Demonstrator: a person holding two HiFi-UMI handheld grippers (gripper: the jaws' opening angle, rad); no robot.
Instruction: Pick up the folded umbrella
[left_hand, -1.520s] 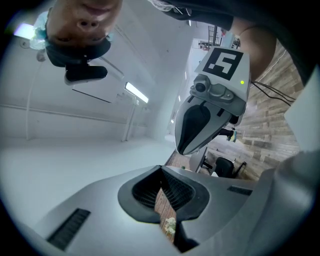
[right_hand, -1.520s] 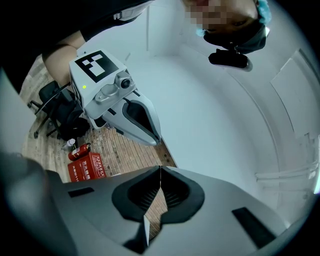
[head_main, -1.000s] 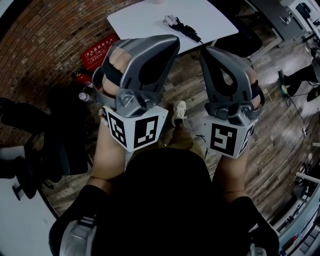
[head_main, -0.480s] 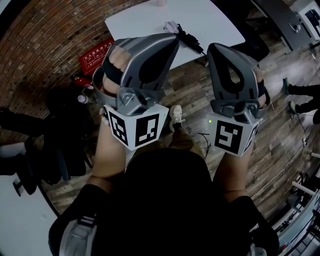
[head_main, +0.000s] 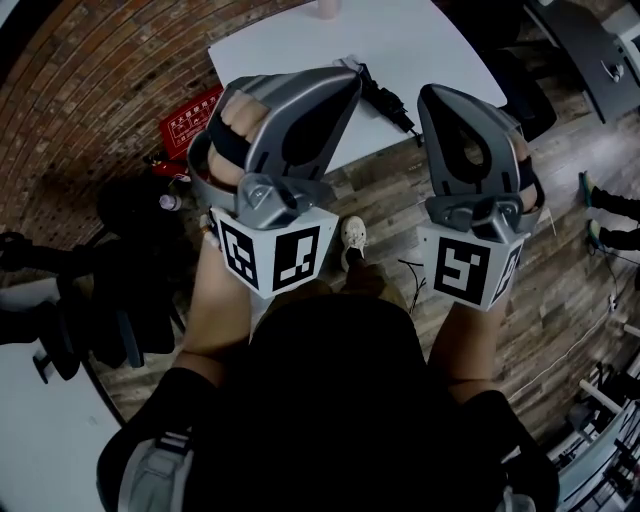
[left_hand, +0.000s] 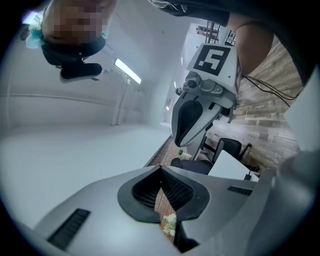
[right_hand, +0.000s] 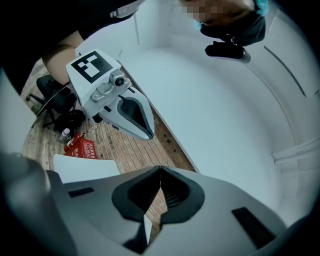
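The folded umbrella (head_main: 388, 98), black with a pale end, lies near the front edge of the white table (head_main: 290, 45) in the head view. Both grippers are held out level above the wooden floor, short of the table. My left gripper (head_main: 350, 78) has its tips over the table's near edge, just left of the umbrella, jaws shut and empty (left_hand: 161, 167). My right gripper (head_main: 432, 92) is just right of the umbrella, also shut with nothing in it (right_hand: 160, 170). Neither touches the umbrella.
A pink cup (head_main: 328, 8) stands at the table's far side. A red box (head_main: 190, 115) and a bottle (head_main: 168, 202) sit on the floor by the brick wall. Black chairs stand at left (head_main: 130, 290) and beyond the table (head_main: 525, 85). A cable (head_main: 410, 270) lies on the floor.
The table and umbrella have come closer in the head view as the person walks toward them. Both grippers stay shut and now reach the table's edge on either side of the umbrella.
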